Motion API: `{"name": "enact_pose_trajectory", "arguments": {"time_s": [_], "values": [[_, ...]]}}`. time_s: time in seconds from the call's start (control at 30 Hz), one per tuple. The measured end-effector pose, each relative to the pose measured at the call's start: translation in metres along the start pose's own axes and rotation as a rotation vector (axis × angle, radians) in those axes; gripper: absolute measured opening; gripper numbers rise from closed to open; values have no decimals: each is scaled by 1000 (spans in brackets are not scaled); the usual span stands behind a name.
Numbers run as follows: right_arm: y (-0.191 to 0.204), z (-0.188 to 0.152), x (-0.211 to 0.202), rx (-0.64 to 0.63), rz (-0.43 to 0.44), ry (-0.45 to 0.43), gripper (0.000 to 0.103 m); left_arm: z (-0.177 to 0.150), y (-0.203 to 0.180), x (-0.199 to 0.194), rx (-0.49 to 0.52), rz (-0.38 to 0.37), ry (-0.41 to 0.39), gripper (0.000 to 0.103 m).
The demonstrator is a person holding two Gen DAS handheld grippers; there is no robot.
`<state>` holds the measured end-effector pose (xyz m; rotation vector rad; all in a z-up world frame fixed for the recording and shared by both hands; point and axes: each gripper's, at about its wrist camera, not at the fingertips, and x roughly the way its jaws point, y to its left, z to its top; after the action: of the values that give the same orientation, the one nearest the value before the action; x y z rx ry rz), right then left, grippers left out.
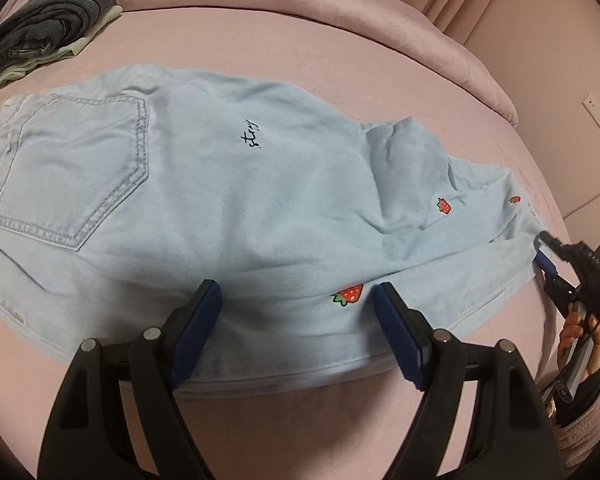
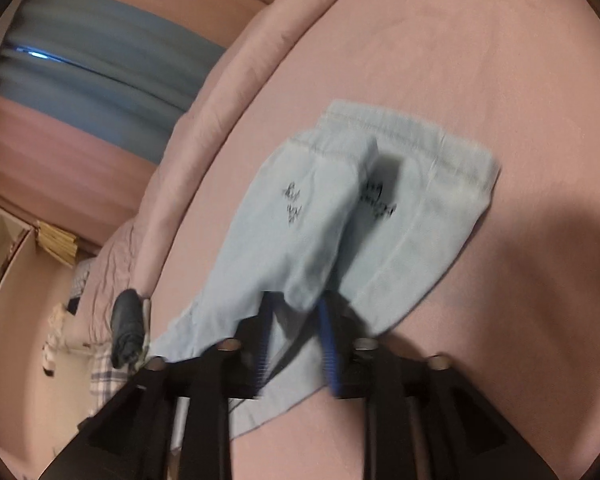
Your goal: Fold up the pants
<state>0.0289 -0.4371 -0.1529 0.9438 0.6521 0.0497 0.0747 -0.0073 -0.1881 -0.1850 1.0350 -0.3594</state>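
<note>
- Denim pants (image 1: pixel 228 200) lay flat on pink bed (image 1: pixel 300 36)
- left tongs (image 1: pixel 298 300) spread wide above fabric, nothing gripped
- right tongs (image 2: pixel 296 312) partly parted at hem, pads off the cloth

Matt pale-blue denim pants (image 1: pixel 228 184) with stitched seams on a soft, smooth pink bedspread (image 1: pixel 340 40)
</note>
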Motion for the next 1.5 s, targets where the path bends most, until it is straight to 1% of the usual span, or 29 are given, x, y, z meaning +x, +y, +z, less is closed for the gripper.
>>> {"name": "enact_pose_trajectory", "arguments": {"time_s": [0.07, 0.1, 0.2, 0.27, 0.3, 0.33, 0.37, 0.47, 0.57, 0.6, 0.67, 0.7, 0.77, 0.8, 0.87, 0.9, 0.93, 0.97, 1.0, 1.07, 1.1, 1.13, 1.17, 1.2, 1.23, 1.27, 1.3, 1.4, 1.5], "values": [[-11, 8, -3, 32, 9, -11, 39, 0, 0, 1, -2, 1, 3, 80], [-16, 6, 6, 43, -4, -13, 39, 0, -1, 3, -2, 2, 5, 80], [-8, 7, 18, 35, -33, -39, 39, 1, 2, 0, -4, 5, 9, 80], [-4, 7, 25, 53, -19, -50, 38, 1, 3, 0, -14, 0, 12, 80], [-3, 9, 28, 50, -21, -43, 26, 2, 4, 0, -22, -3, 17, 80], [-3, 10, 28, 38, -33, -33, 4, 5, 4, 0, -35, -5, 28, 80], [0, 11, 26, 12, -50, -24, 4, 7, 5, 1, -46, -5, 37, 80], [27, 18, -3, -136, -103, -86, 3, 14, 2, 0, -49, 6, 43, 80], [49, 14, -22, -207, -220, -87, 3, 19, -6, 5, -18, 29, 46, 81], [54, 5, -25, -264, -306, -95, 3, 19, -7, 7, -18, 29, 46, 85], [49, -3, -23, -310, -389, -102, 3, 20, -9, 10, -15, 22, 46, 88], [37, -4, -15, -308, -456, -93, 3, 19, -8, 11, -10, 24, 47, 89], [15, -2, 1, -300, -535, -56, 3, 19, -11, 12, 12, 30, 48, 90], [-1, -1, 5, -272, -499, -42, 4, 18, -11, 12, 24, 31, 51, 90], [-17, 6, -8, -186, -361, -64, 9, 17, -11, 11, 29, 25, 53, 90], [-23, 10, -15, -142, -303, -62, 16, 16, -10, 10, 29, 22, 53, 90], [-28, 14, -19, -108, -265, -62, 22, 17, -10, 9, 26, 20, 55, 90], [-33, 18, -25, -79, -243, -66, 23, 17, -10, 8, 21, 20, 55, 90], [-35, 24, -34, -72, -256, -85, 24, 17, -10, 7, 14, 17, 54, 90], [-29, 33, -46, -127, -300, -129, 24, 21, -10, 4, -4, 2, 53, 90], [-20, 40, -51, -181, -293, -146, 24, 23, -11, 3, -6, -5, 48, 90], [-15, 45, -51, -216, -261, -138, 24, 25, -13, 1, -3, -9, 41, 90], [-8, 50, -49, -257, -218, -116, 24, 27, -15, 0, 4, -9, 35, 90], [-5, 56, -44, -324, -160, -60, 24, 30, -17, 0, 11, -9, 28, 90], [1, 60, -36, -369, -141, -30, 24, 34, -21, 1, 17, -11, 24, 90], [6, 64, -27, -416, -144, -7, 24, 37, -25, 2, 19, -14, 22, 90], [10, 71, -13, -471, -178, 28, 24, 42, -29, 4, 24, -16, 19, 90], [8, 84, 17, -534, -213, 112, 24, 51, -36, 10, 41, -14, 13, 90], [12, 93, 39, -587, -241, 147, 24, 63, -47, 23, 61, -10, 22, 90]]}}
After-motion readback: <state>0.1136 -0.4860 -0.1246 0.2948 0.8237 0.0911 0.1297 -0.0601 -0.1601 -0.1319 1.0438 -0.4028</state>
